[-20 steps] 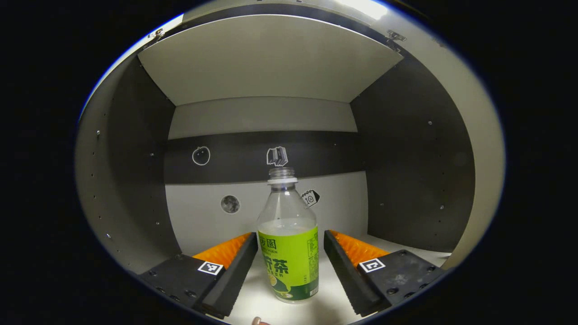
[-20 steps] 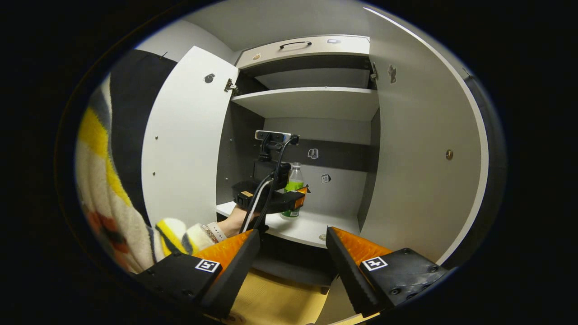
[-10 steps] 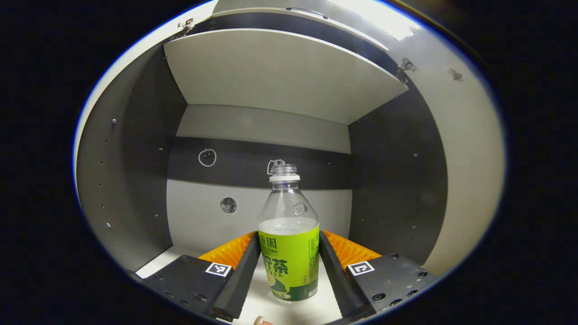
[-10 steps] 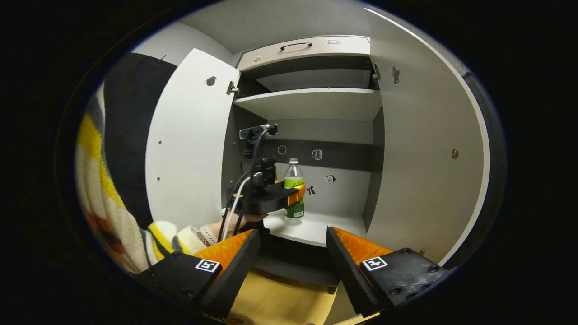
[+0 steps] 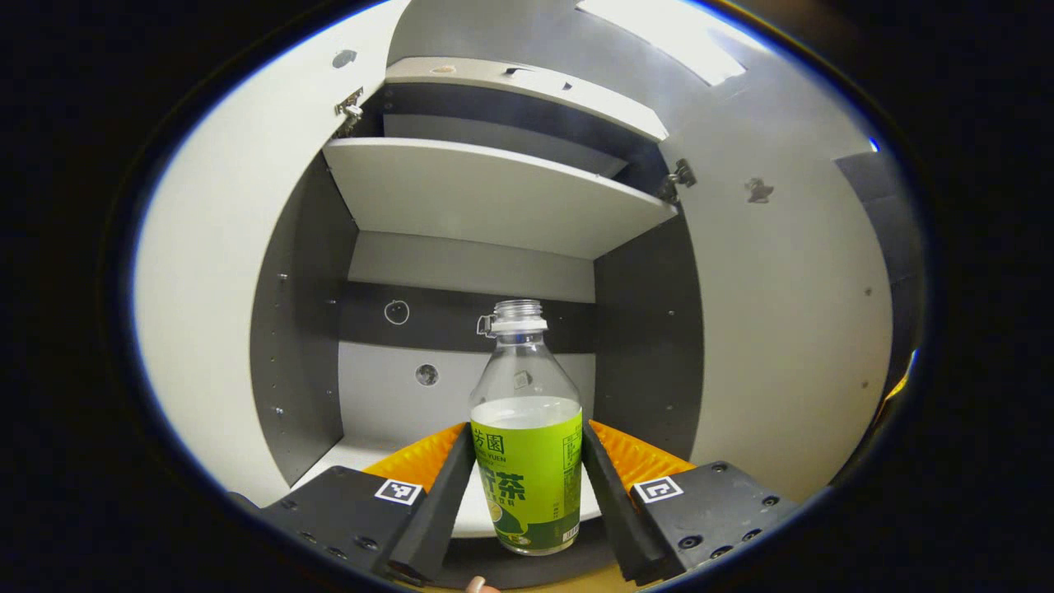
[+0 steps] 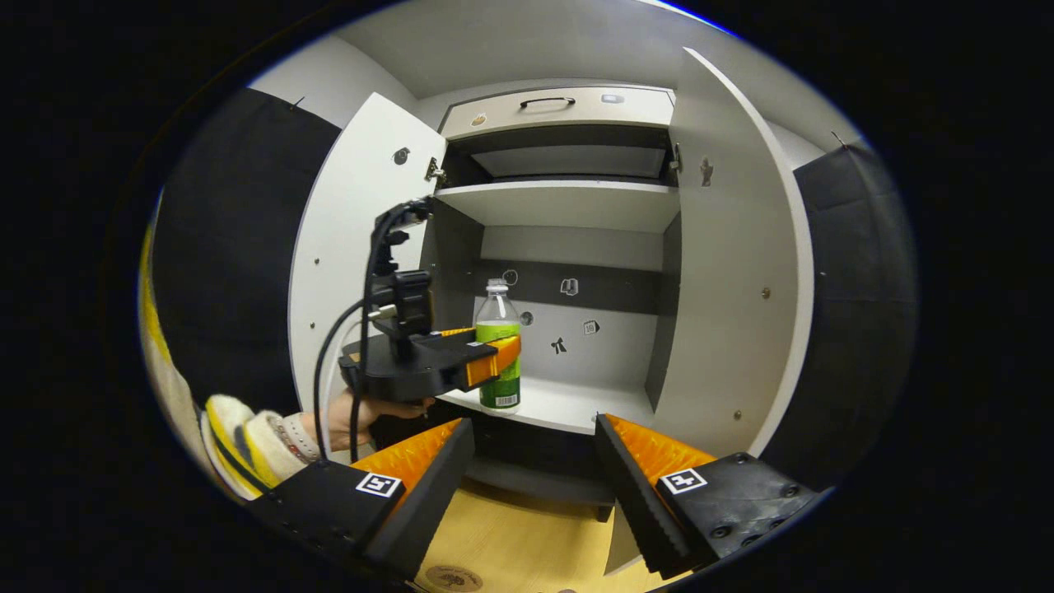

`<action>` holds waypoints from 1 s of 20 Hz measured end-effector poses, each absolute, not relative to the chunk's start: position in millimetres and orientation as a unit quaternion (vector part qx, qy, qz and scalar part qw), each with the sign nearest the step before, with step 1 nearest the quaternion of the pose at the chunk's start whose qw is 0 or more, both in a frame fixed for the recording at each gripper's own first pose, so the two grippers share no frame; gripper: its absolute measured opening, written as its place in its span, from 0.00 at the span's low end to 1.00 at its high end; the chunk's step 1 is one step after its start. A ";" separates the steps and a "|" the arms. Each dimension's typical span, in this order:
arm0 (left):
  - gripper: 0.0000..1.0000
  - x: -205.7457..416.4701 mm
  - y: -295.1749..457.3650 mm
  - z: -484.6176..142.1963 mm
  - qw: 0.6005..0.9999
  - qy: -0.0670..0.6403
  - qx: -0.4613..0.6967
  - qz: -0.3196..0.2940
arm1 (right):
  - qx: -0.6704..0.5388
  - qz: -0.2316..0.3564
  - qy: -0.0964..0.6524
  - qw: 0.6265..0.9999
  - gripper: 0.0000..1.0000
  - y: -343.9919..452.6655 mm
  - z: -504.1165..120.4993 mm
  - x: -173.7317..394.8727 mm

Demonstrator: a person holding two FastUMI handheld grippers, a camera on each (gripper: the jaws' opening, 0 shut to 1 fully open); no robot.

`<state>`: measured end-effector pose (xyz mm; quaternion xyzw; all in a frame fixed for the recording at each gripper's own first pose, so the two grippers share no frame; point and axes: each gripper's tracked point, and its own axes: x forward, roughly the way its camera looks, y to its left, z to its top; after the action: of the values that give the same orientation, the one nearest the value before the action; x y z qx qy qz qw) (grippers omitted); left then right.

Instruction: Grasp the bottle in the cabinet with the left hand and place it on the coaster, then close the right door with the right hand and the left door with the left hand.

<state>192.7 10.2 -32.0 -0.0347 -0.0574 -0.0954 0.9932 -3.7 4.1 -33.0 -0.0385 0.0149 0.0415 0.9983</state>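
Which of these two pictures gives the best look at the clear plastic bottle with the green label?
The left gripper view: the clear plastic bottle with the green label stands close and central between the left gripper's fingers. In the right gripper view the bottle is small, far off and partly behind the left gripper.

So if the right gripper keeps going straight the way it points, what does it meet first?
Probably the front edge of the cabinet's lower shelf, right of the bottle that the left gripper holds; the open right gripper aims there, though depth is uncertain.

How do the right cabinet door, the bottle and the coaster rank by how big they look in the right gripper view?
1. right cabinet door, by far the largest.
2. bottle, held in the left gripper.
3. coaster, smallest as seen, though it is cut off at the view's edge, so its rank is unsure.
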 end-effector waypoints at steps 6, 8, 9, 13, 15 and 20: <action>0.78 102.9 -3.2 -74.8 0.991 -0.024 -0.036 -0.123 | -0.057 -0.011 0.024 0.998 0.98 -10.3 -42.6 -43.6; 0.78 80.7 -12.8 -96.8 0.990 -0.011 -0.042 -0.136 | -0.070 -0.023 0.020 0.997 0.98 -15.1 -40.3 -48.8; 0.78 69.9 -17.4 -111.1 0.989 0.002 -0.042 -0.139 | -0.073 -0.026 0.021 0.997 0.98 -17.0 -42.3 -49.6; 0.78 29.0 -38.6 -146.8 0.987 0.008 -0.049 -0.150 | -0.057 -0.022 0.028 0.998 0.98 -30.0 -52.8 -44.9; 0.78 12.2 -53.1 -159.4 0.986 -0.004 -0.056 -0.159 | -0.058 -0.018 0.027 0.998 0.98 -39.1 -56.2 -38.7; 0.78 -16.7 -80.5 -216.5 0.987 0.012 -0.050 -0.151 | -0.070 0.025 0.040 0.996 0.98 -52.8 -70.8 -38.0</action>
<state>-16.7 -80.5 -216.5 -0.0501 0.0120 -0.1514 0.9871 -38.0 -52.8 -70.8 -0.0703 0.0403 0.0247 0.9964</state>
